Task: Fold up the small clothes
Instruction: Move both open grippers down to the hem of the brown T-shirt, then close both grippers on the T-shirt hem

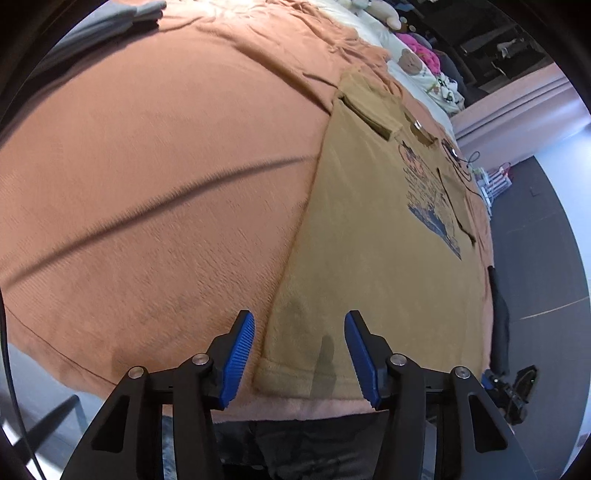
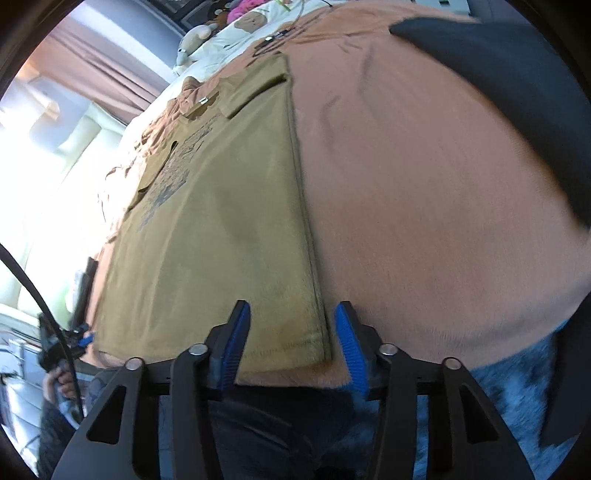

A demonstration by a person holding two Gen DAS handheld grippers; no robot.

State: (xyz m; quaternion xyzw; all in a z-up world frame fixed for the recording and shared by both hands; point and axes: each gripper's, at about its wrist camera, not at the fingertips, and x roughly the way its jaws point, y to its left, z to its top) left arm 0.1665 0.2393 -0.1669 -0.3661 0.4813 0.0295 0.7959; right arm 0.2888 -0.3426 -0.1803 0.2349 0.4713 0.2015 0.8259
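While flat, shirt (image 1: 362, 229) hem corners lie between parted fingers (image 1: 240, 354).

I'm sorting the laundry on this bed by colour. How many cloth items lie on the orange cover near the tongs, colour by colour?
Tan: 1, the printed T-shirt, sleeves folded in, laid flat
Grey: 1, a folded garment at the far edge of the orange cover
Dark: 1, a cloth beside the T-shirt
Total: 3

Black linkage arms, silver pivot screws, ribbed blue pads (image 1: 238, 360); black cable (image 2: 35, 291).
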